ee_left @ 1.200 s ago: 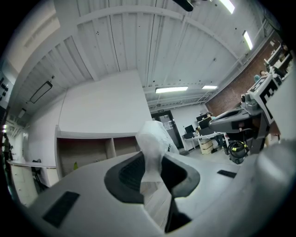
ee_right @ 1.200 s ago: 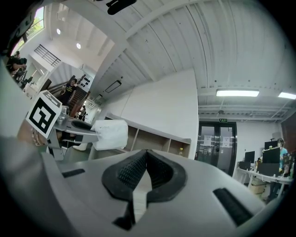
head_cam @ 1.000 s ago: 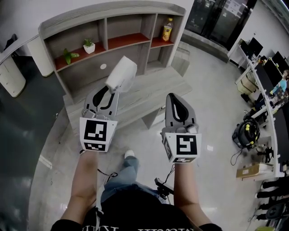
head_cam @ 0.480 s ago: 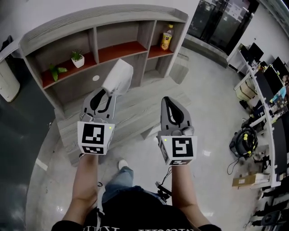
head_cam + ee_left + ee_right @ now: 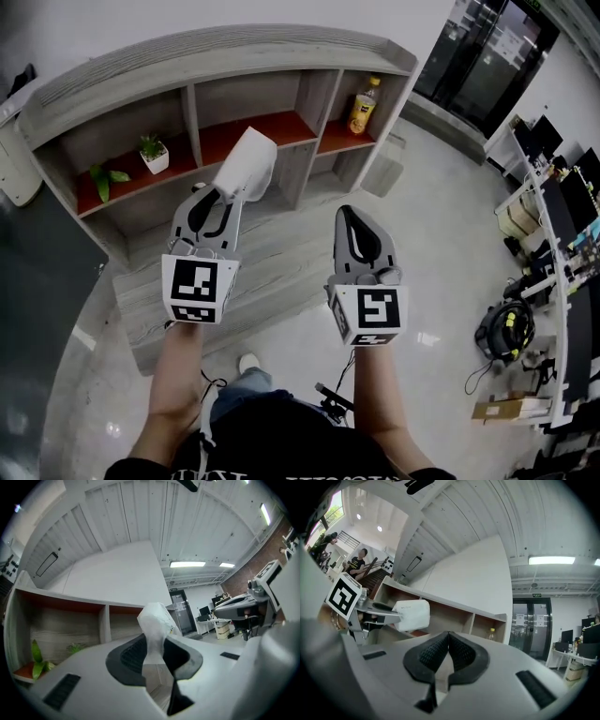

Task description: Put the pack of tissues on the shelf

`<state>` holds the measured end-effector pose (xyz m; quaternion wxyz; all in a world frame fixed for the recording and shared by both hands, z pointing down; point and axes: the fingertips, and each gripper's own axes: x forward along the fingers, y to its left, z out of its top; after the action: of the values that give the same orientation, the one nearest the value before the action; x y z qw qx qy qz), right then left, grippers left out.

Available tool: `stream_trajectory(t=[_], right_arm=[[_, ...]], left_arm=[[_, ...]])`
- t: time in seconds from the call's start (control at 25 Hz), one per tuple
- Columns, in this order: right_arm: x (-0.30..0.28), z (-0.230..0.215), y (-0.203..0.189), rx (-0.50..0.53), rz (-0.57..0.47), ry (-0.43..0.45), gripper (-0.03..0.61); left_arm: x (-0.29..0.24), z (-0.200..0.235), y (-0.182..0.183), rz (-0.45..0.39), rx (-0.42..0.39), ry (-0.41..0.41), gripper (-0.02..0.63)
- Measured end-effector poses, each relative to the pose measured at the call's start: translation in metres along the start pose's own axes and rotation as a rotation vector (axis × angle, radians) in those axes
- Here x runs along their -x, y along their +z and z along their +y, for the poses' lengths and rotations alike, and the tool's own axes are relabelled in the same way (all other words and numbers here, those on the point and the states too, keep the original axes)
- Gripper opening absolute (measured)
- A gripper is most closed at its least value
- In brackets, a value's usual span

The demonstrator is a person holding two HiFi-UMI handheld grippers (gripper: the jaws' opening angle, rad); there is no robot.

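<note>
While my left gripper (image 5: 228, 193) pinches the pack of tissues (image 5: 249, 164) end-on, the shelf (image 5: 217, 56) lies straight ahead — right gripper (image 5: 352, 221) pressed together, empty.

open-plan office. indicators: desks with monitors (image 5: 561, 192) along the right side, glass double doors (image 5: 483, 52), polished pale floor (image 5: 441, 244), ceiling strip lights (image 5: 187, 565), wooden shelf unit (image 5: 234, 70) carrying a potted plant (image 5: 153, 153) and a bottle (image 5: 361, 106).
</note>
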<state>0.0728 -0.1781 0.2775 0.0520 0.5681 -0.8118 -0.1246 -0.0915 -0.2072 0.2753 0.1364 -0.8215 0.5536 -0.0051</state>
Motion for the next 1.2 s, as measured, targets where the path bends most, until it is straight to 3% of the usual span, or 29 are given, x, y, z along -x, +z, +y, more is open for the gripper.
stream_trajectory(t=[0.36, 0.88, 1.2], right_arm=[[-0.063, 0.002, -0.016, 0.008, 0.007, 0.057, 0.017], [-0.093, 0.006, -0.026, -0.01, 0.011, 0.098, 0.017], [-0.118, -0.005, -0.033, -0.042, -0.016, 0.182, 0.017]], left_arm=[[-0.042, 0.03, -0.023, 0.031, 0.017, 0.031, 0.092], [-0.055, 0.039, -0.033, 0.045, 0.028, 0.065, 0.092], [-0.073, 0.038, -0.038, 0.076, 0.007, 0.133, 0.092]])
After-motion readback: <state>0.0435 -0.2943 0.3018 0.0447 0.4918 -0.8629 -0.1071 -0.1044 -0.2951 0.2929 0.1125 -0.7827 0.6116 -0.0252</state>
